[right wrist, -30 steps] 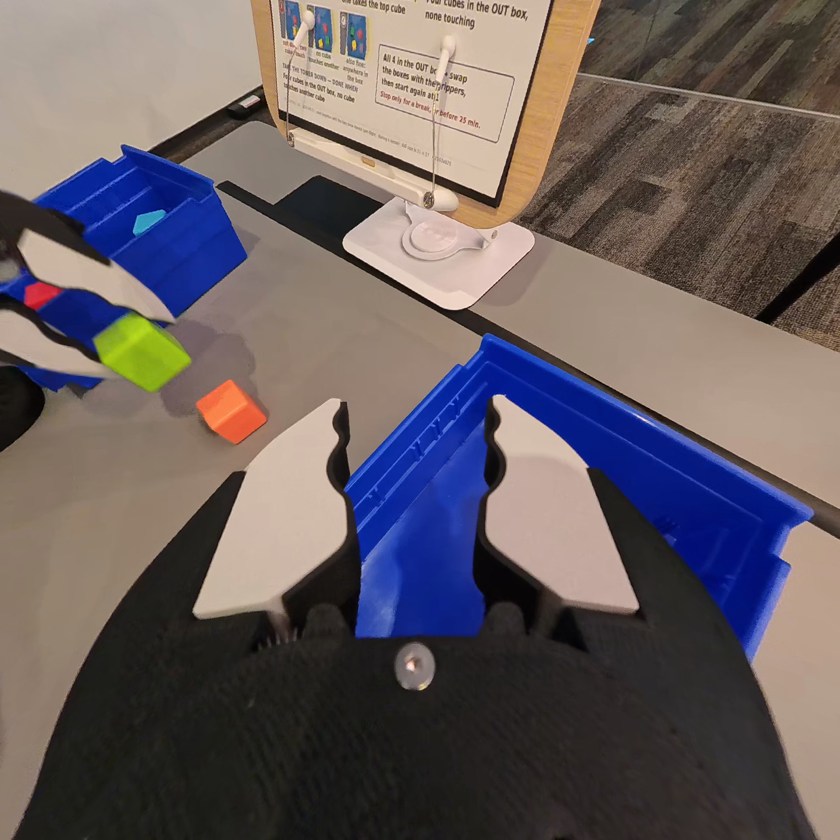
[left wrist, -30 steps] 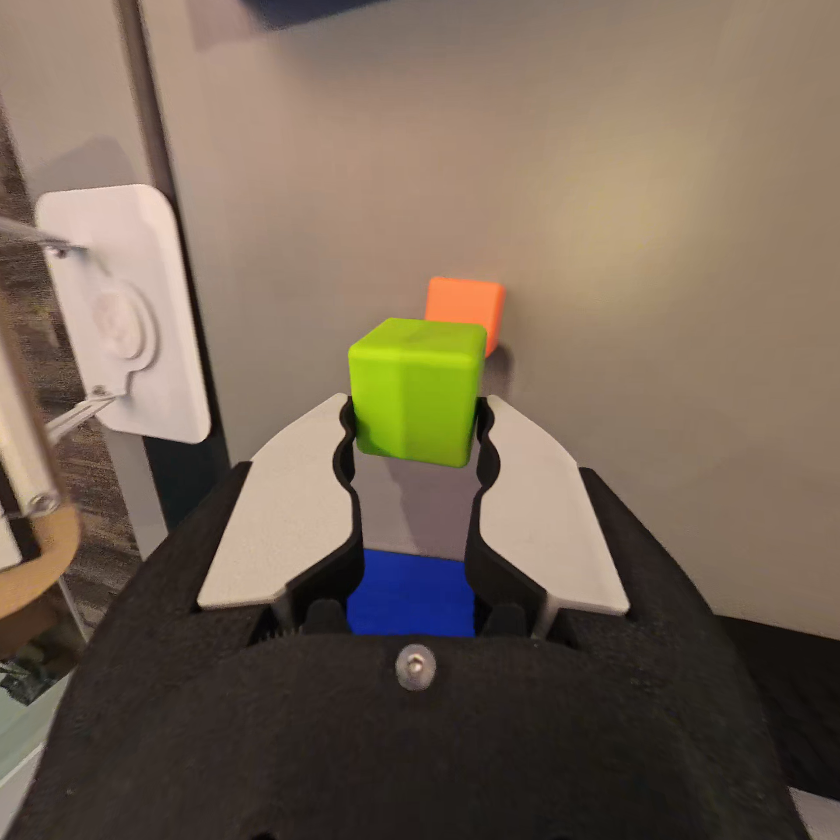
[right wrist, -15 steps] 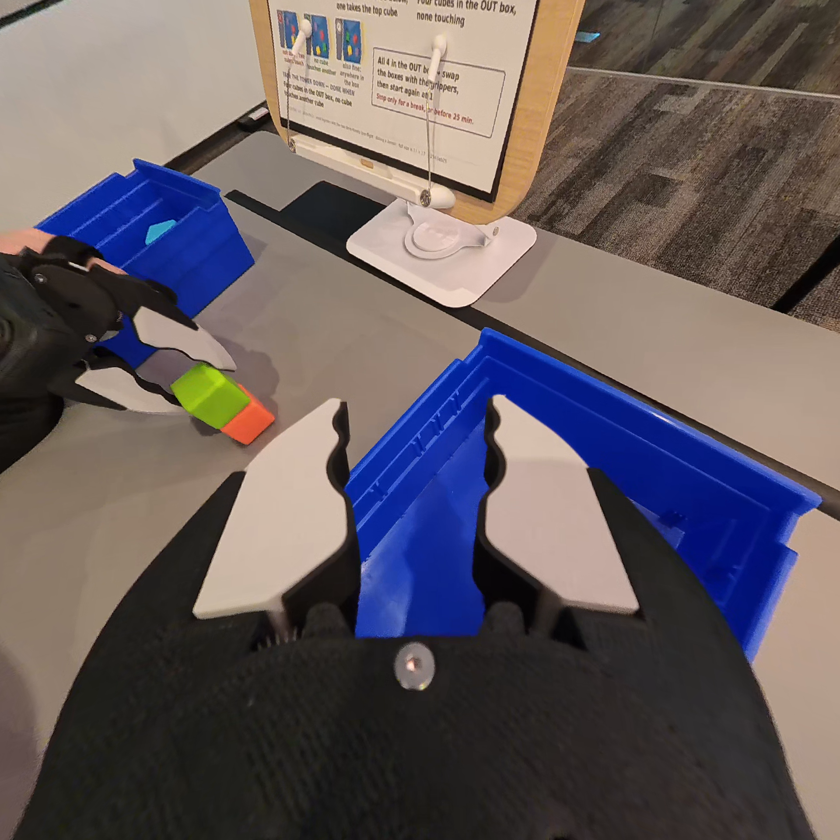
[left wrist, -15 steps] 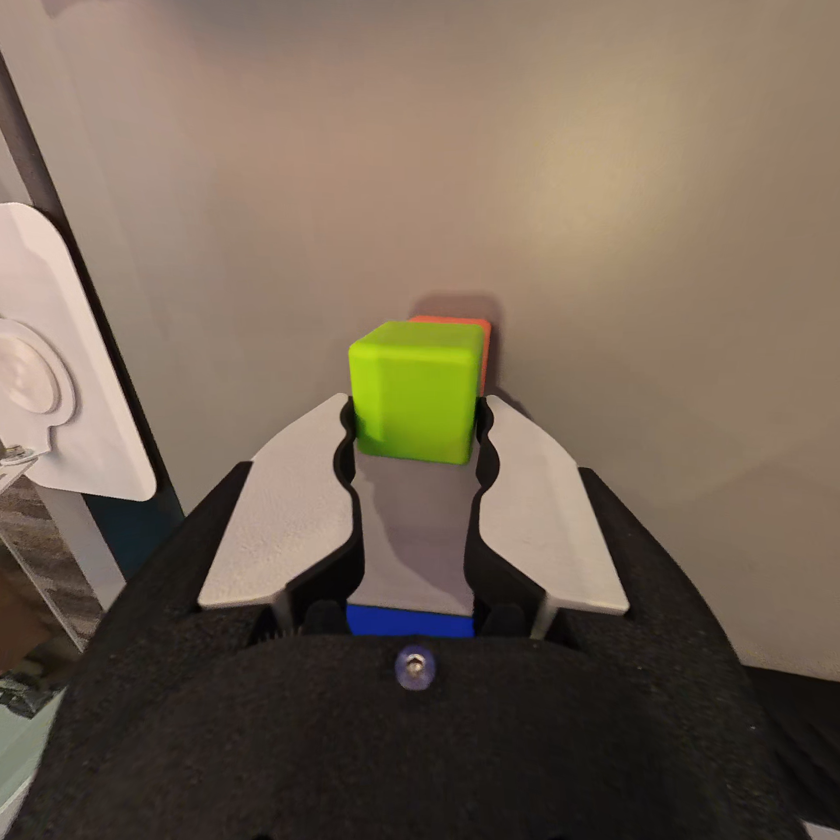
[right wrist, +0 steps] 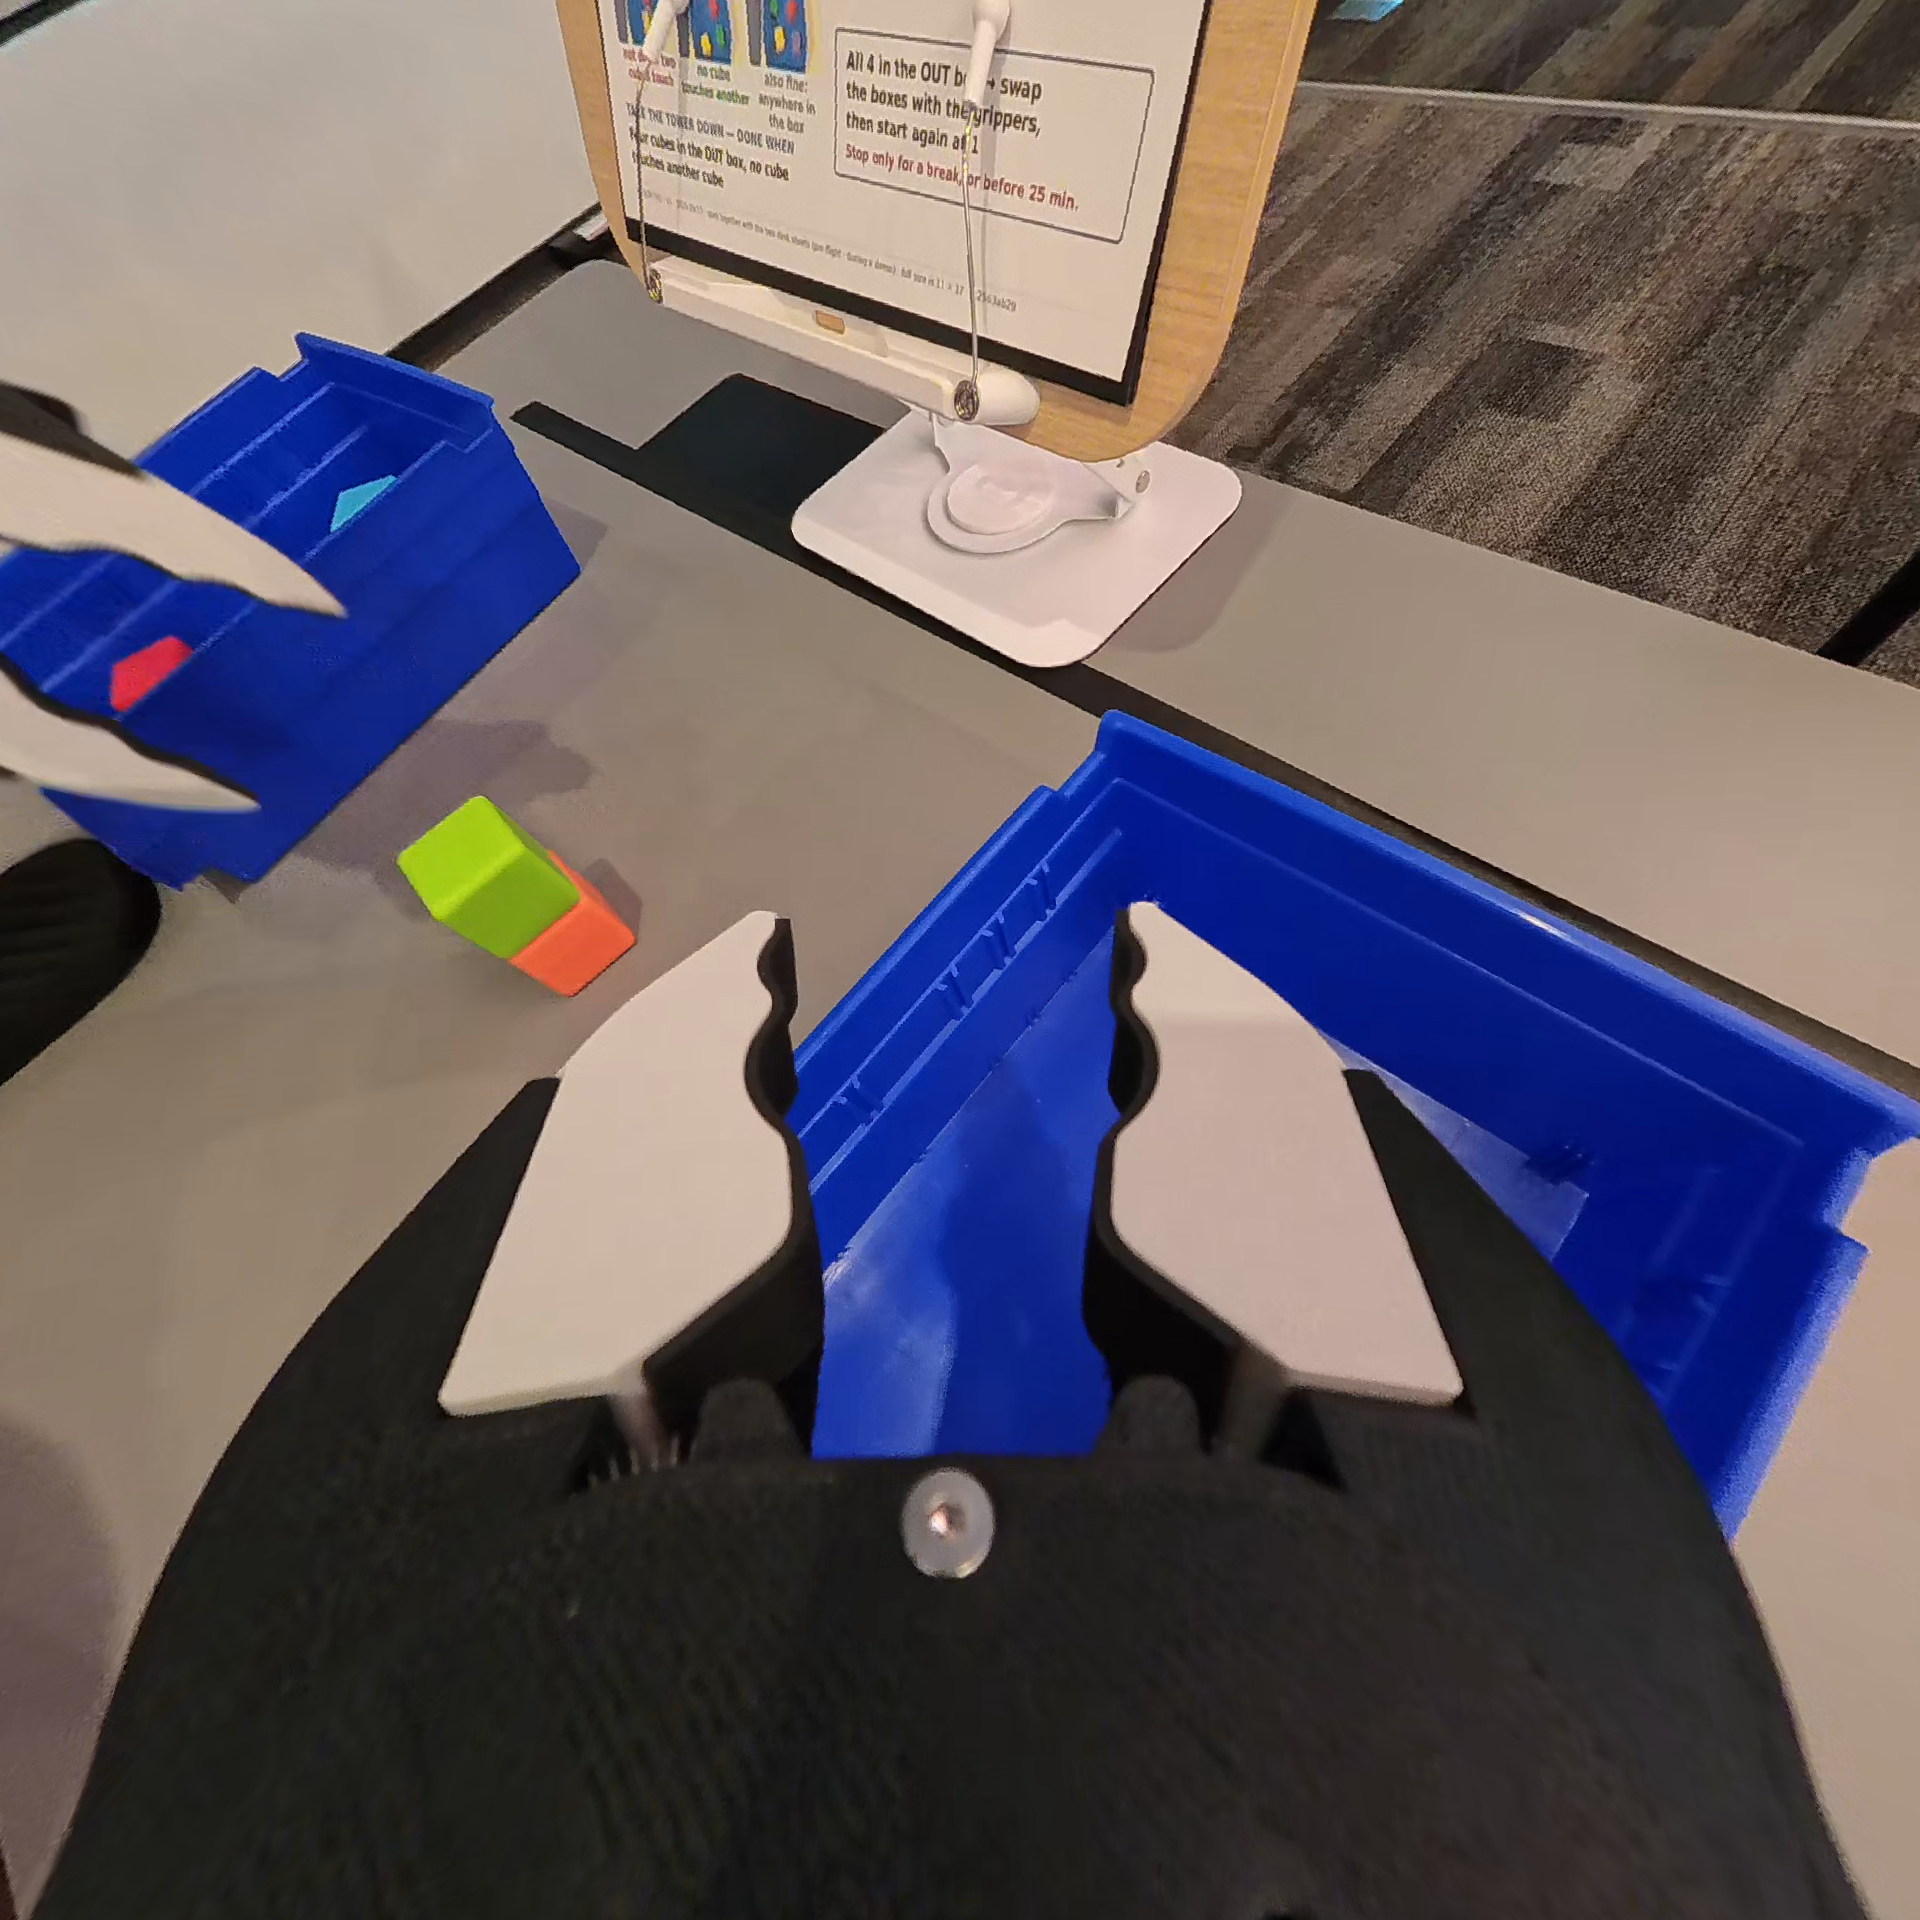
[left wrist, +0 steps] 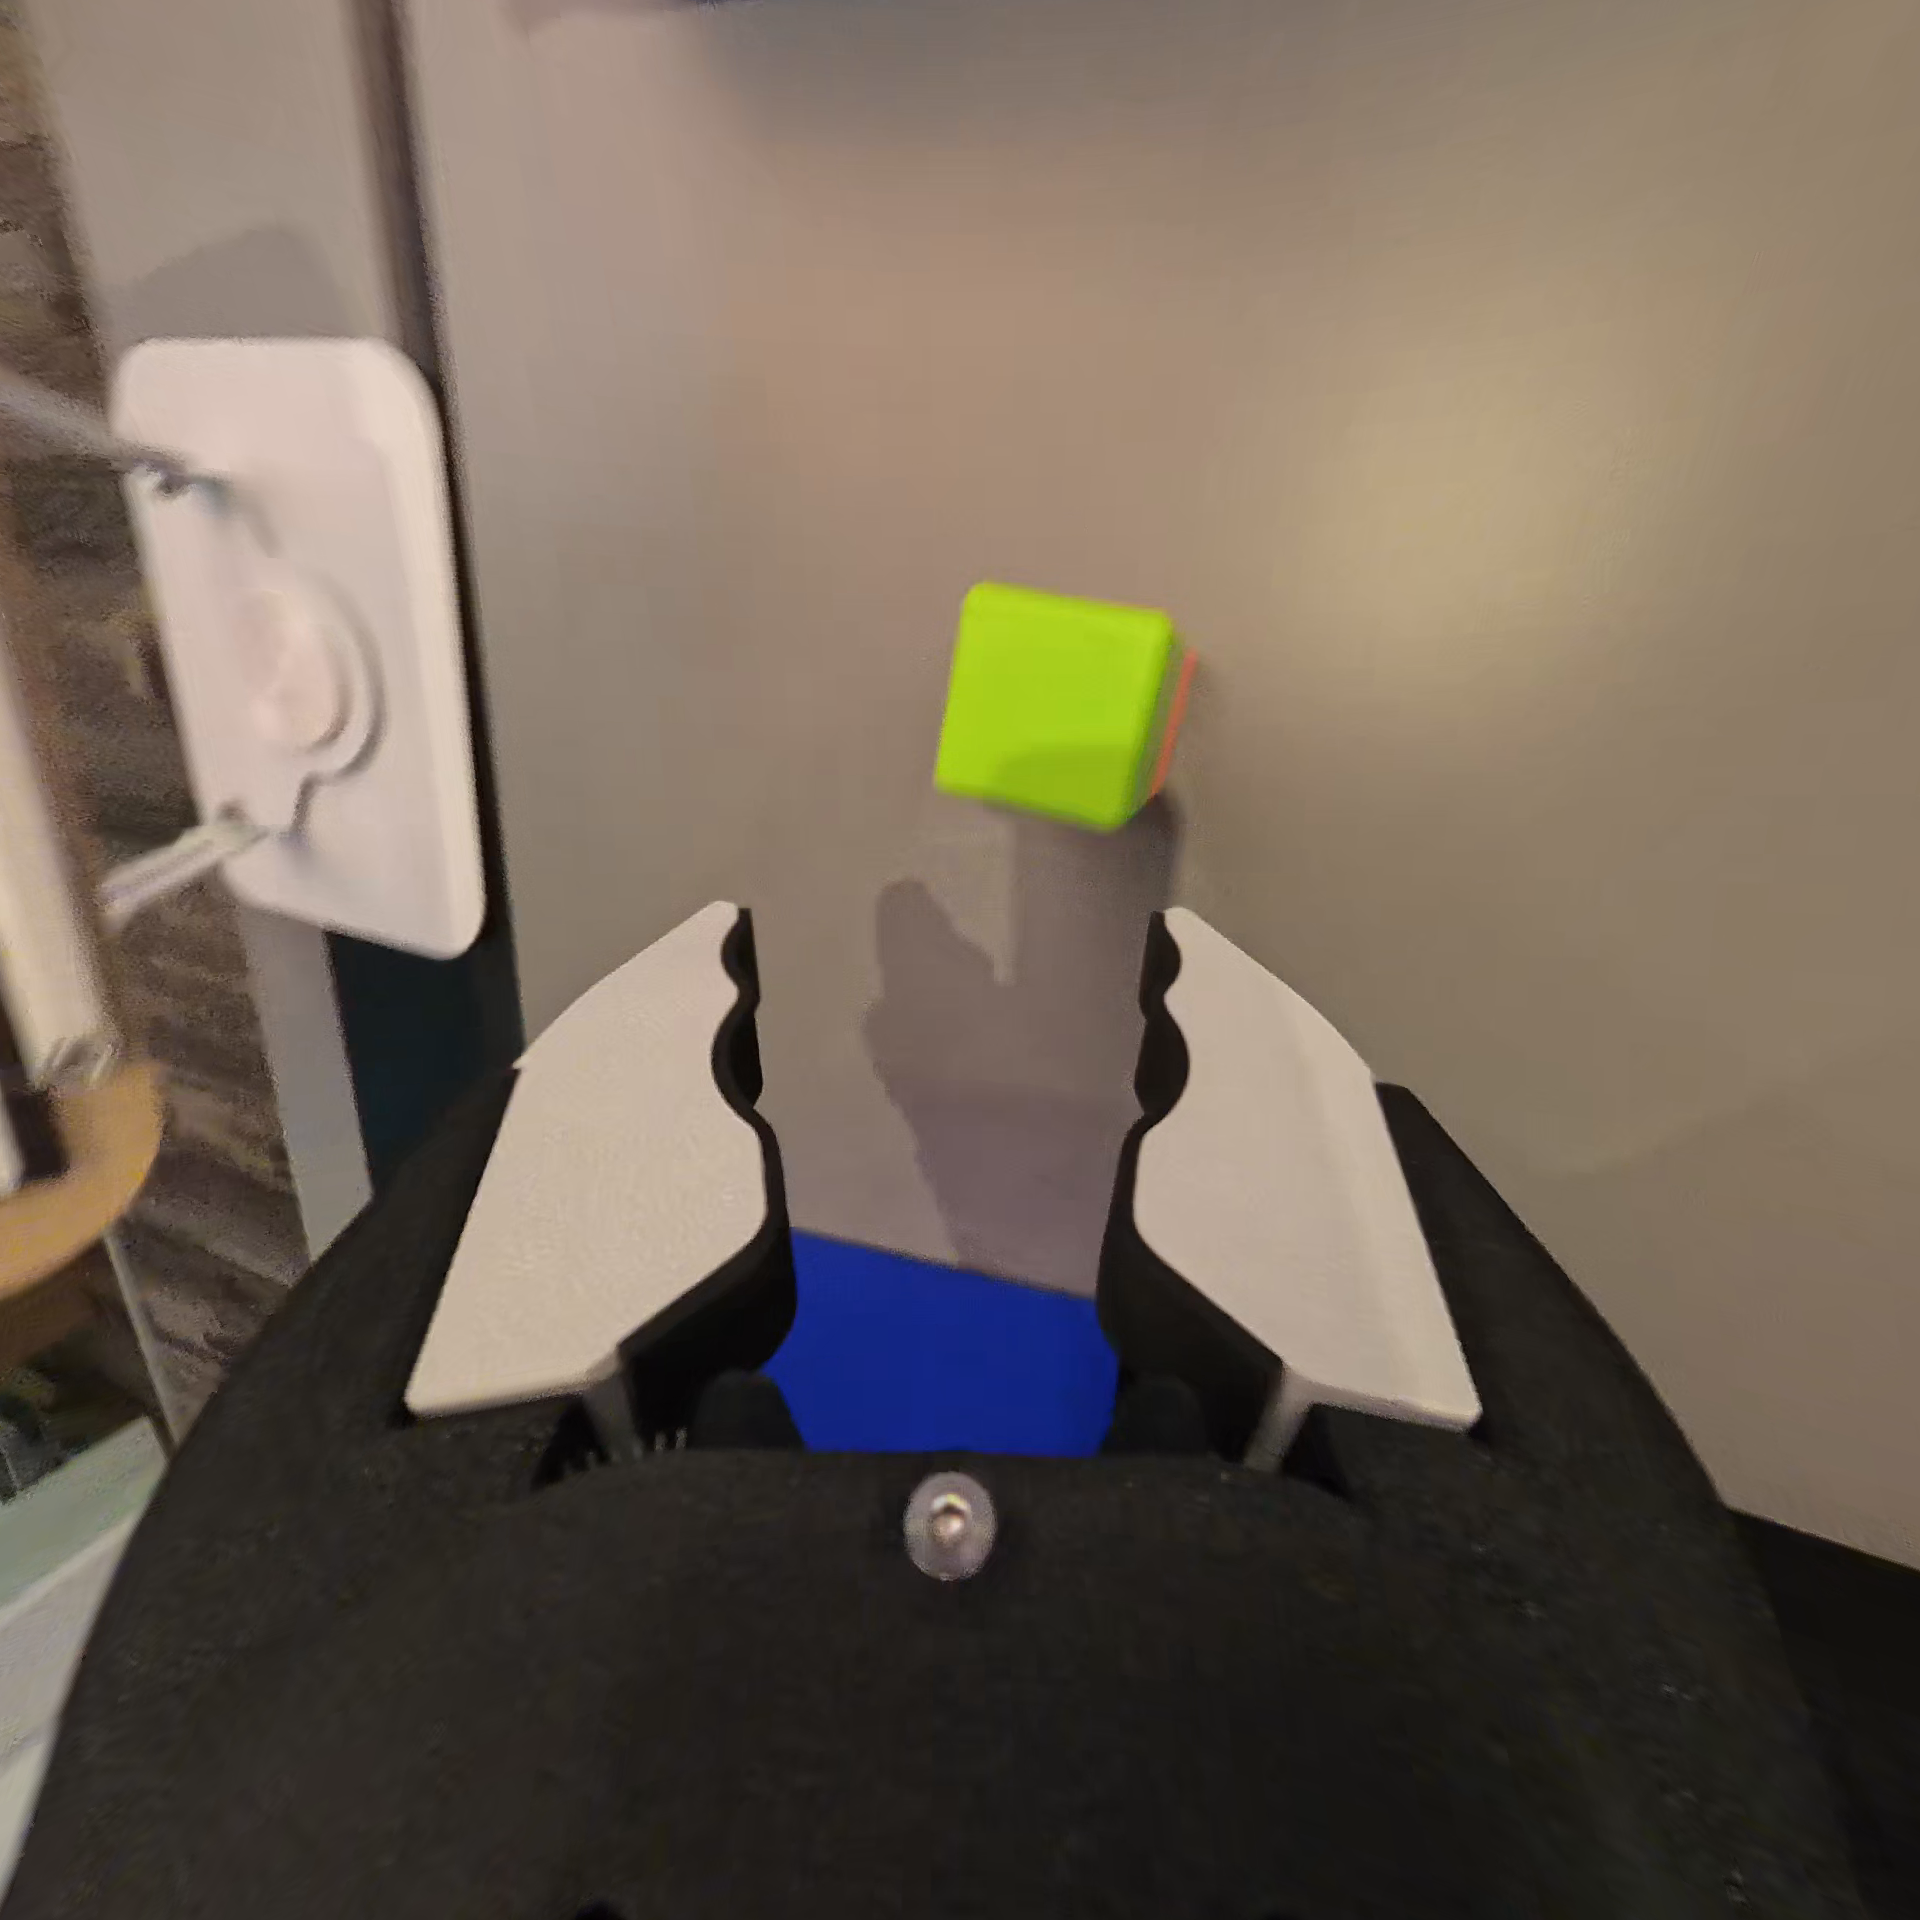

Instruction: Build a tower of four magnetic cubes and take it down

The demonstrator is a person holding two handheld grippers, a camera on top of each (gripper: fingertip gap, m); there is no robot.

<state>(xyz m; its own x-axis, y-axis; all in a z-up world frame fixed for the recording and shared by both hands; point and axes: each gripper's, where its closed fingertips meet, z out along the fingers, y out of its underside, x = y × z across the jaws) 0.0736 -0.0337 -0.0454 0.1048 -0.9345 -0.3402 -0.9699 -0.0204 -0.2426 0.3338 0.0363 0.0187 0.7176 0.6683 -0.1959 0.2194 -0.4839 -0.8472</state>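
**Green cube sits on orange cube; both grippers spread and empty**

On the flat grey table (right wrist: pixel 831 727) a lime-green plastic cube (right wrist: pixel 486 871) rests on top of an orange plastic cube (right wrist: pixel 577 943), the two touching and making a stack two high. In the left wrist view the green cube (left wrist: pixel 1055 704) hides nearly all of the orange cube (left wrist: pixel 1176 717), which shows only as a thin edge at its 3 o'clock side.

The left gripper (left wrist: pixel 948 940) hangs above the table with its jaws spread and nothing between them; the stack lies beyond its tips, toward 12 o'clock, and apart from them. Seen from the right wrist view, the left gripper (right wrist: pixel 281 707) is at 10 o'clock from the stack, in front of a blue plastic bin (right wrist: pixel 436 582) that holds a red cube (right wrist: pixel 151 670) and a light-blue cube (right wrist: pixel 364 501).

The right gripper (right wrist: pixel 951 925) is also spread and holds nothing, poised over the near wall of a second blue plastic bin (right wrist: pixel 1455 935). At 12 o'clock stands a wooden-framed instruction board (right wrist: pixel 1226 260) on a white base (right wrist: pixel 1164 561).
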